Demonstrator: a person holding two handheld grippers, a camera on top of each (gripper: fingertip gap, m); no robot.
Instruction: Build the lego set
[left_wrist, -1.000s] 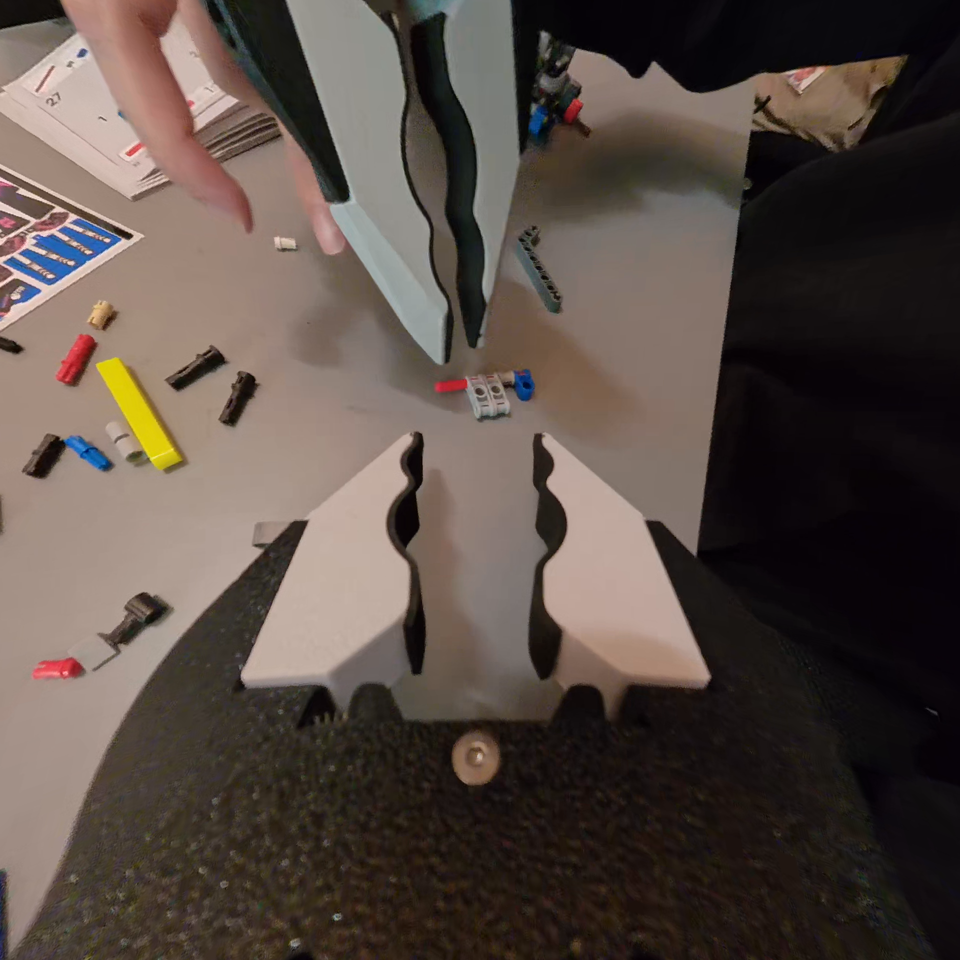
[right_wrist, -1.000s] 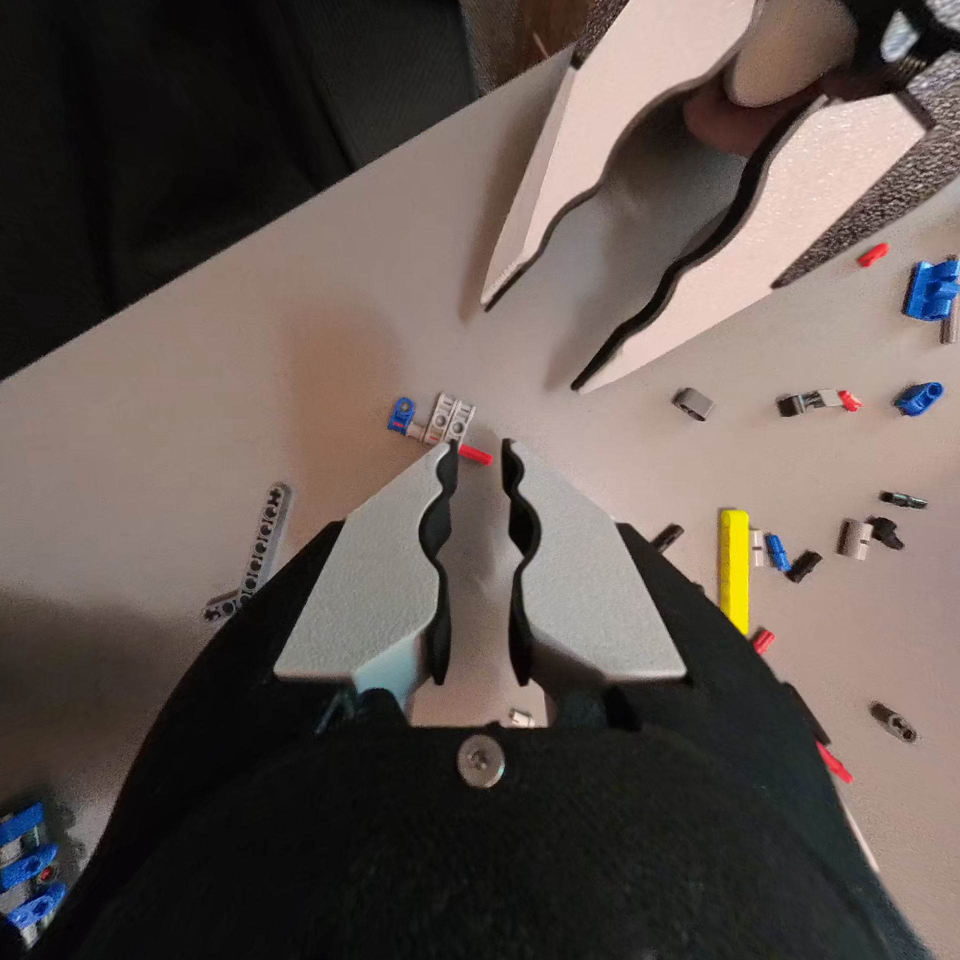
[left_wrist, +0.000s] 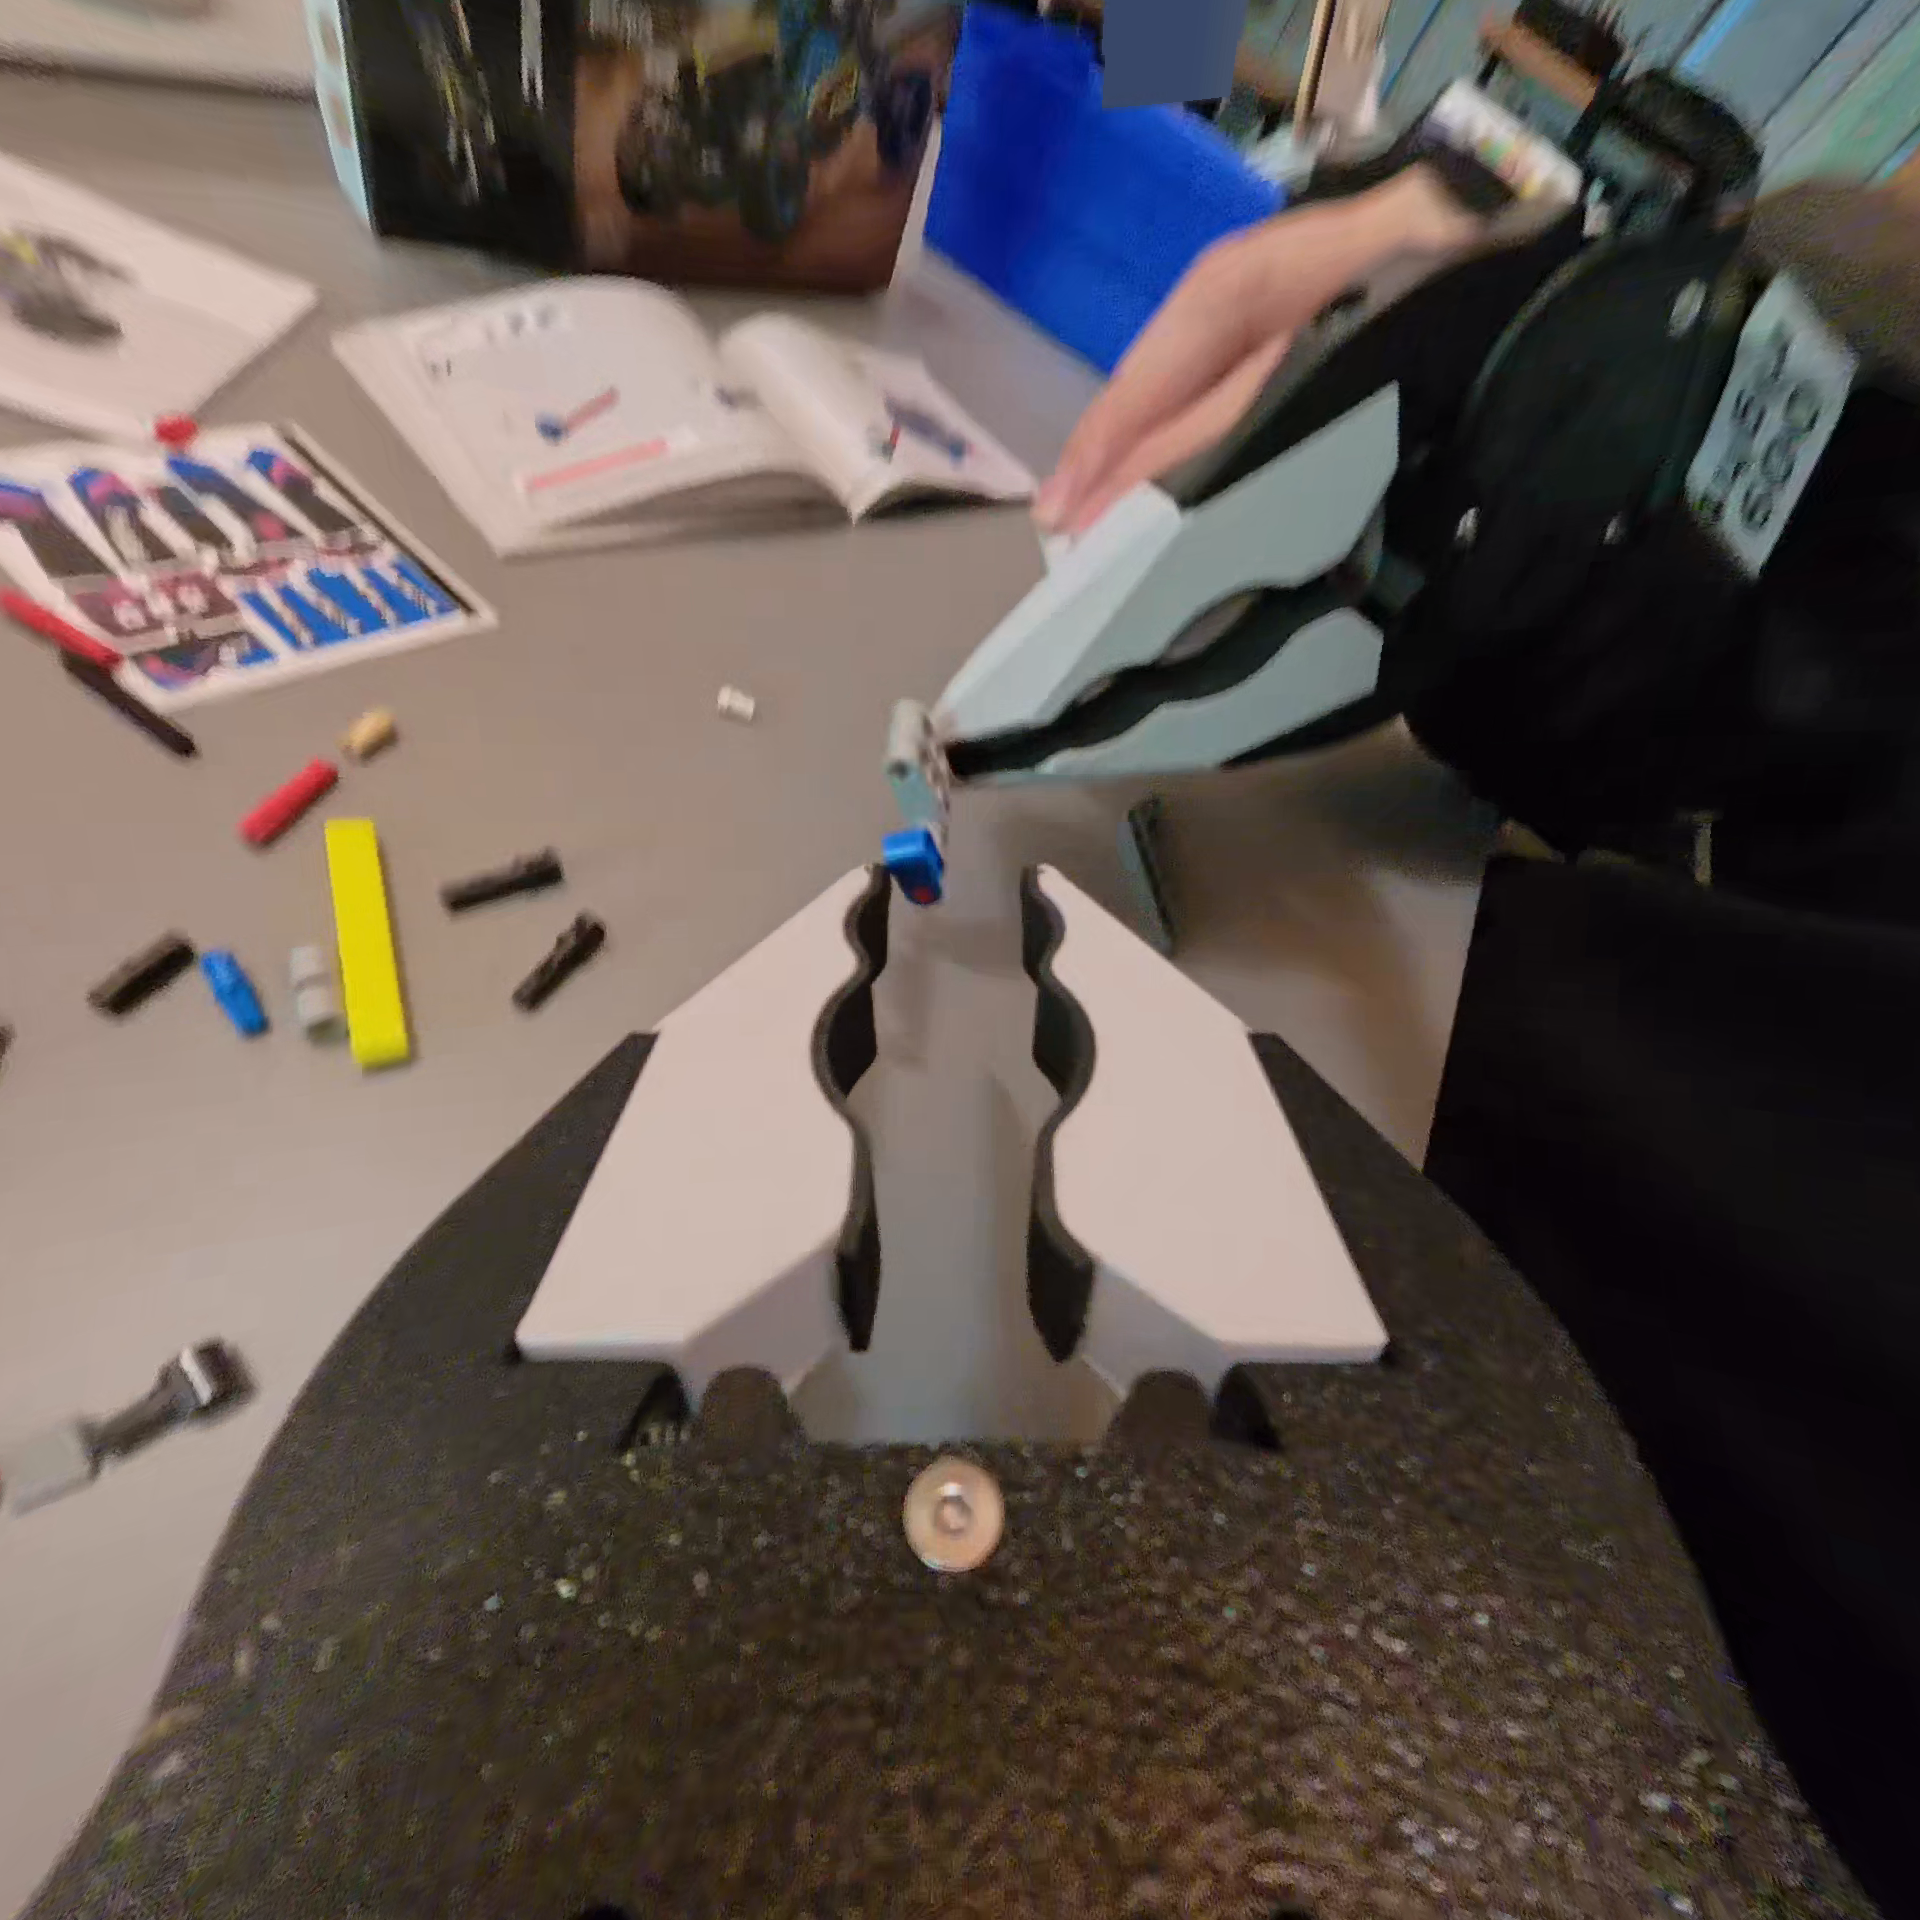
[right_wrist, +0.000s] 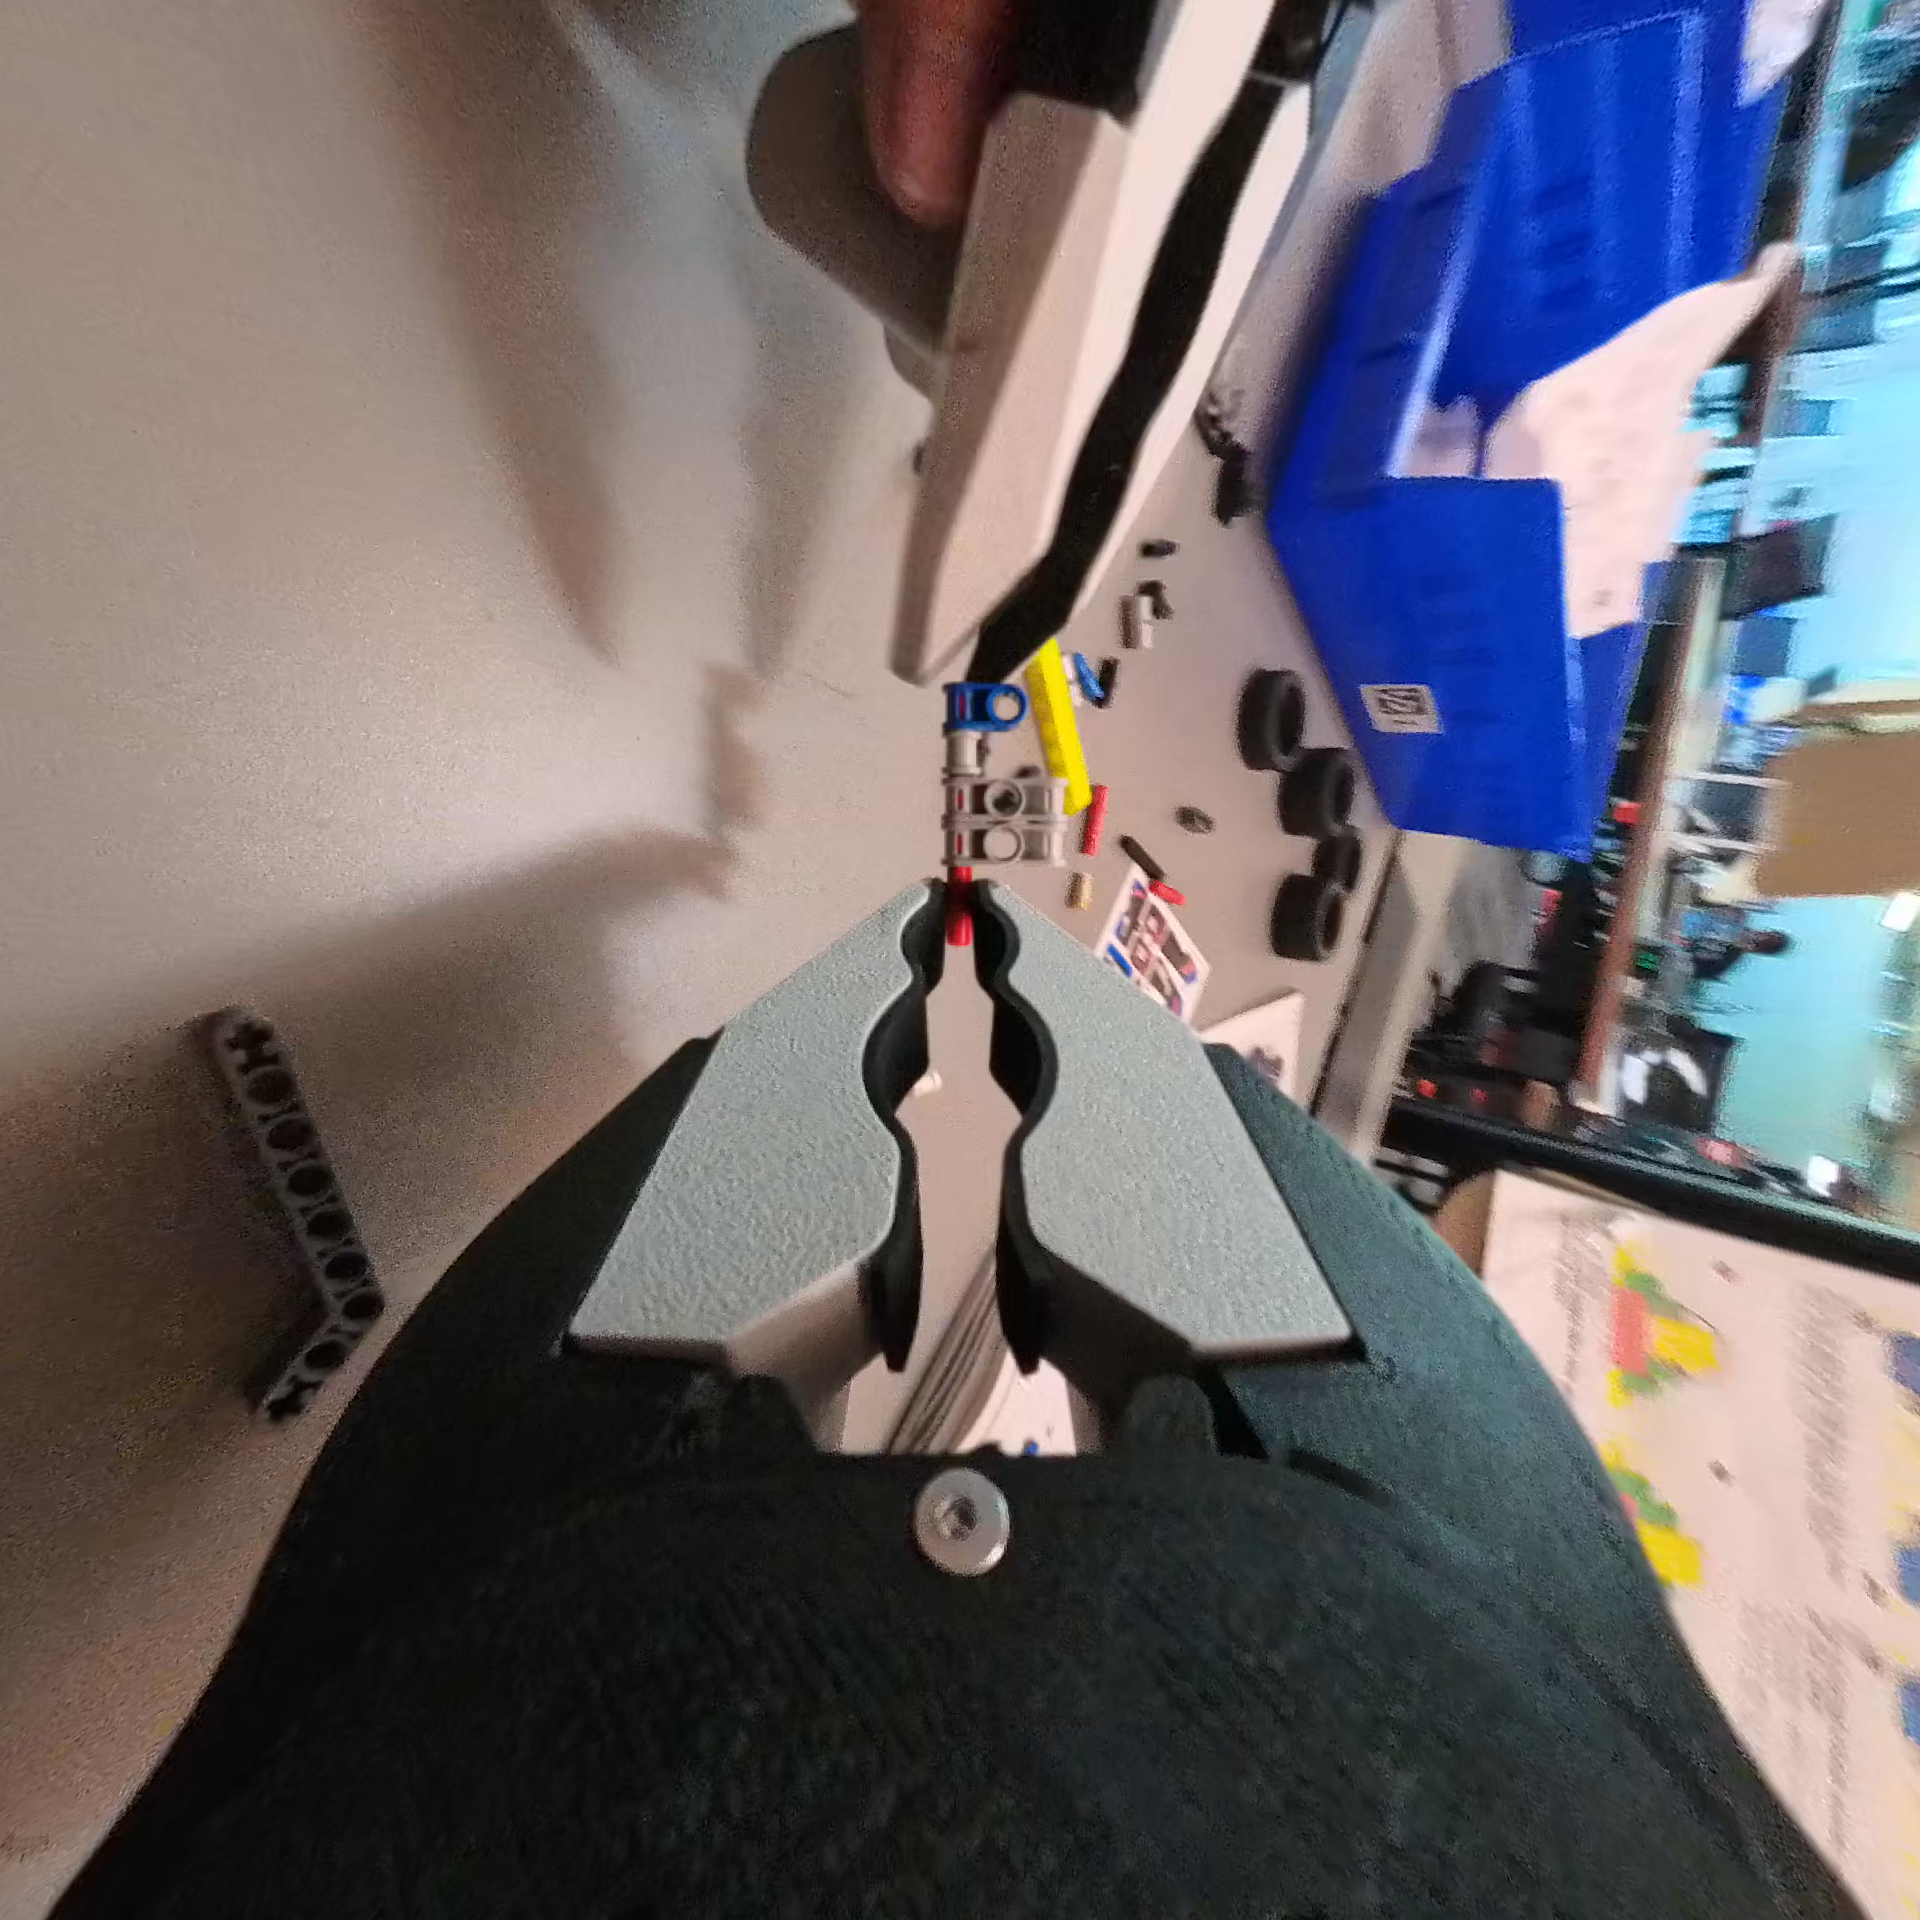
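The right gripper (right_wrist: 958, 914) is pinching tight on the red axle end of a small lego assembly (right_wrist: 992, 790), holding it up off the table (right_wrist: 364, 468), its tips closed down to just the width of that red pin. The assembly is sticking straight out past the fingertips: red pin, then two grey connector blocks stacked side by side, then a blue connector (right_wrist: 982, 707) at the far end. In the left wrist view that same assembly (left_wrist: 920, 774) is hanging from the right gripper (left_wrist: 951, 743), blue end lowest, just above and ahead of the left gripper (left_wrist: 956, 883). The left gripper is sitting with its fingers well apart and holding nothing, the blue piece (left_wrist: 914, 862) hovering near the tip of its left finger. Out on the grey table, a yellow beam (left_wrist: 366, 940) is lying among loose black, blue, grey and red pins. A dark perforated beam (right_wrist: 293, 1210) is resting on the table to the left in the right wrist view. Farther back, an open instruction booklet (left_wrist: 665, 416), a sticker sheet (left_wrist: 218, 561) and the set's box (left_wrist: 623, 125) are sitting, blurred, and black tyres (right_wrist: 1309, 800) are lying beside a blue bin (right_wrist: 1455, 582).
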